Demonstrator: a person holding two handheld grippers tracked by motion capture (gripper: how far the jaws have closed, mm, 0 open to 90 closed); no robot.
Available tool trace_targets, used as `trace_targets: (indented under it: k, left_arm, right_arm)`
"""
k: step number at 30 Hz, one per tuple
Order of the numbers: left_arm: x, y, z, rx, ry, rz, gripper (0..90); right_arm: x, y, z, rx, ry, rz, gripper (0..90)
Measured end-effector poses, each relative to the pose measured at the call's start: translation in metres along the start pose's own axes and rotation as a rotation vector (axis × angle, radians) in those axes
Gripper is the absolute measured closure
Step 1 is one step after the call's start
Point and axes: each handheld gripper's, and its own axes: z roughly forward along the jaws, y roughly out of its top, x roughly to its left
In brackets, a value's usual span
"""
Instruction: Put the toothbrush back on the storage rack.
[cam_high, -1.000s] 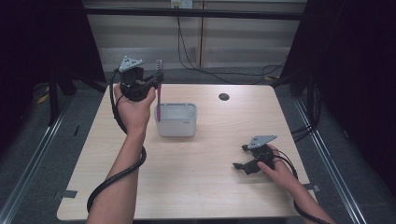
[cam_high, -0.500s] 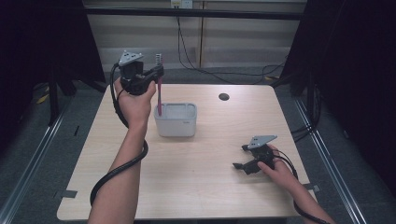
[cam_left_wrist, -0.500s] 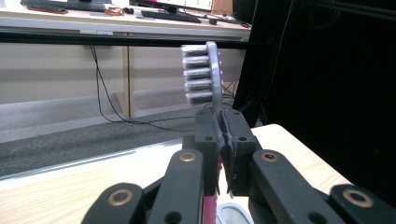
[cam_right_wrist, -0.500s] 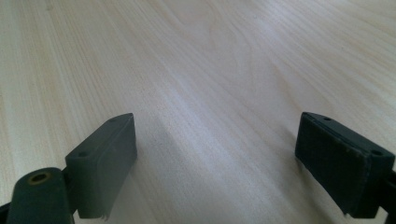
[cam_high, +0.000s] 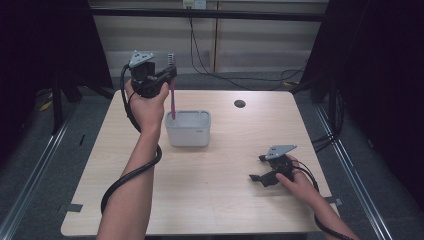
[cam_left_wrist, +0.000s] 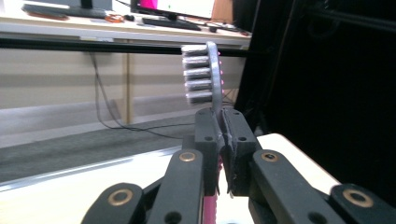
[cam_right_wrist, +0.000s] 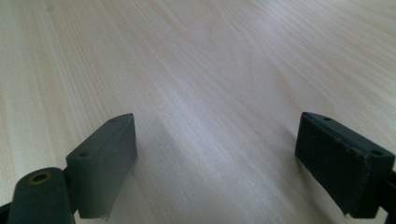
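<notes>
At the left of the high view, the left gripper is raised above the far left part of the wooden table, held in a hand whose forearm comes up from the bottom edge. Its 2 black jaws are clenched on a toothbrush with a pink handle, which hangs upright from the jaws with its lower end dipping into the small white tub that stands on the table just right of that hand. In the left gripper view the toothbrush rises above the closed jaws, its grey bristle head pointing left, with a strip of pink handle showing below between the jaws. A small dark round spot lies on the table farther right, near the far edge. At the right, the right gripper rests low on the table near the front right corner, well apart from the tub; its jaws stand spread wide with bare wood between them.
</notes>
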Motion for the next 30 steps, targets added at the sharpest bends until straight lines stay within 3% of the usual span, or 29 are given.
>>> trace_targets:
  k: [14, 30]
  left_arm:
    - [0.004, 0.002, 0.008, -0.003, 0.006, 0.014, 85.6]
    - [0.013, -0.015, 0.018, 0.003, 0.049, 0.022, 85.5]
  right_arm:
    - [0.0, 0.0, 0.0, 0.0, 0.001, 0.002, 12.4]
    - [0.0, 0.0, 0.0, -0.001, 0.002, 0.002, 12.4]
